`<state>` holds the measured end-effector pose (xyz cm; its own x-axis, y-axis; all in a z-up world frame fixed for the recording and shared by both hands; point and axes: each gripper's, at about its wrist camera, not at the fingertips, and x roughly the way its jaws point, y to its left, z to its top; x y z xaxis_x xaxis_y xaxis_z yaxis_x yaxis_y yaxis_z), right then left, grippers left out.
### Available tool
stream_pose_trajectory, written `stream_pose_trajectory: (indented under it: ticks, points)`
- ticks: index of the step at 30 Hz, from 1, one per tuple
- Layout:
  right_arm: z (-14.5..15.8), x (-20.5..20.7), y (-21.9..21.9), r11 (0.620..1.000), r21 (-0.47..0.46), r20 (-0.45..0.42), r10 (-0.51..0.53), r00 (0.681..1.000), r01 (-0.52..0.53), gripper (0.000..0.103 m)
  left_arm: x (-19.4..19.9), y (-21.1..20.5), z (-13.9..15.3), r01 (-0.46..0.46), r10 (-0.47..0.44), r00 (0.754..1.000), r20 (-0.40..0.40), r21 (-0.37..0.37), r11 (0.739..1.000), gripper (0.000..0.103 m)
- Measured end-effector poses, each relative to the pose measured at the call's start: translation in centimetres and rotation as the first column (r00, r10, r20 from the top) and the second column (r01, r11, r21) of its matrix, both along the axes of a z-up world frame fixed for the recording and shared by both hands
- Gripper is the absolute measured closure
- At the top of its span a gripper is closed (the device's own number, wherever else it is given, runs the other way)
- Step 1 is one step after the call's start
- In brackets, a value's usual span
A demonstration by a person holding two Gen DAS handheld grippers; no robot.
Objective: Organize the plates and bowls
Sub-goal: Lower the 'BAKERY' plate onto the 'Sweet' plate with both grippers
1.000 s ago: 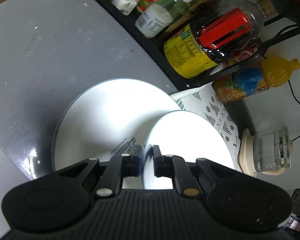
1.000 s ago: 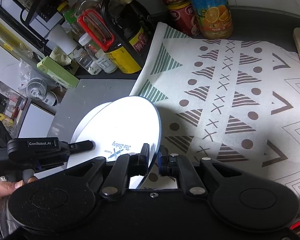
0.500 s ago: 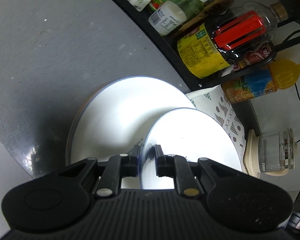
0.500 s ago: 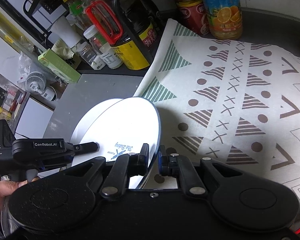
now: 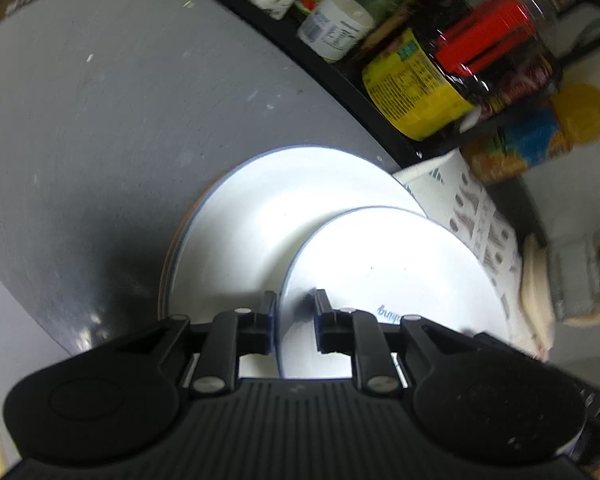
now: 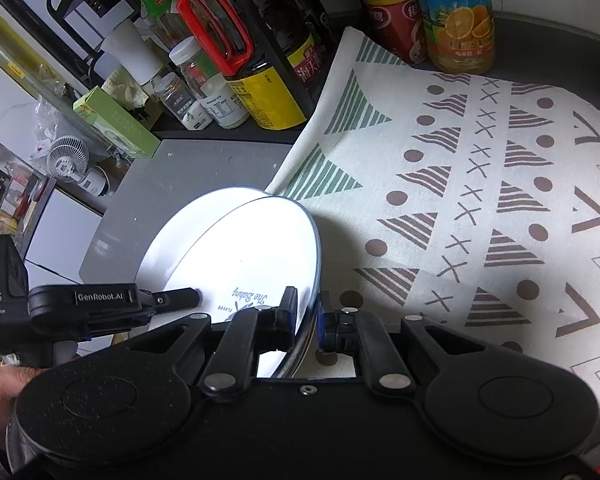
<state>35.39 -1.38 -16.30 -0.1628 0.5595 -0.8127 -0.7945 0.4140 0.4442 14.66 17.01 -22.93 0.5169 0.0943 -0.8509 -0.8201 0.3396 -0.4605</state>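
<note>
Small plate held over large plate, grey desk.
Small plate (image 6: 256, 256) was tilted, its rim pinched between the closed fingers of right gripper (image 6: 305, 312) and of left gripper (image 5: 293, 316). Large plate (image 5: 284, 204) lay beneath on desk (image 5: 80, 120), beside patterned cloth (image 6: 480, 184).

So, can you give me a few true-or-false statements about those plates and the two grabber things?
1. The small plate is tilted above a larger plate. True.
2. Only the right gripper is at the small plate. False: the left gripper straddles its rim too.
3. The larger plate is on the patterned cloth. False: it is over the grey board, beside the cloth.
4. An orange juice bottle stands at the cloth's far edge. True.
</note>
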Motion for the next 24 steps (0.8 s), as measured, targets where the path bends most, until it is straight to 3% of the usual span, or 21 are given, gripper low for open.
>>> stream_pose_trajectory:
  ticks: [8,14,17,22,24]
  points:
    - [0.1,0.7,-0.1,1.000,0.017,-0.018,-0.018,1.000,0.018,0.097,1.6,-0.4,0.6,0.074,-0.069,0.992,-0.102,0.043,0.996,0.085]
    - [0.1,0.6,-0.1,1.000,0.018,-0.010,-0.019,1.000,0.019,0.097,1.3,-0.2,0.9,0.061,-0.058,0.993,-0.105,0.025,0.998,0.085]
    - [0.0,0.5,0.0,1.000,0.018,-0.009,-0.022,1.000,0.023,0.097,1.1,0.0,1.5,0.062,-0.057,0.992,-0.115,0.036,0.997,0.074]
    - [-0.1,0.5,-0.1,1.000,0.019,-0.002,-0.021,1.000,0.021,0.097,-0.1,0.3,3.4,0.039,-0.037,0.999,-0.028,0.076,0.996,0.045]
    - [-0.1,0.5,0.0,1.000,0.016,-0.003,-0.023,1.000,0.023,0.098,-0.9,0.4,4.2,0.020,-0.018,1.000,-0.023,0.115,0.993,0.040]
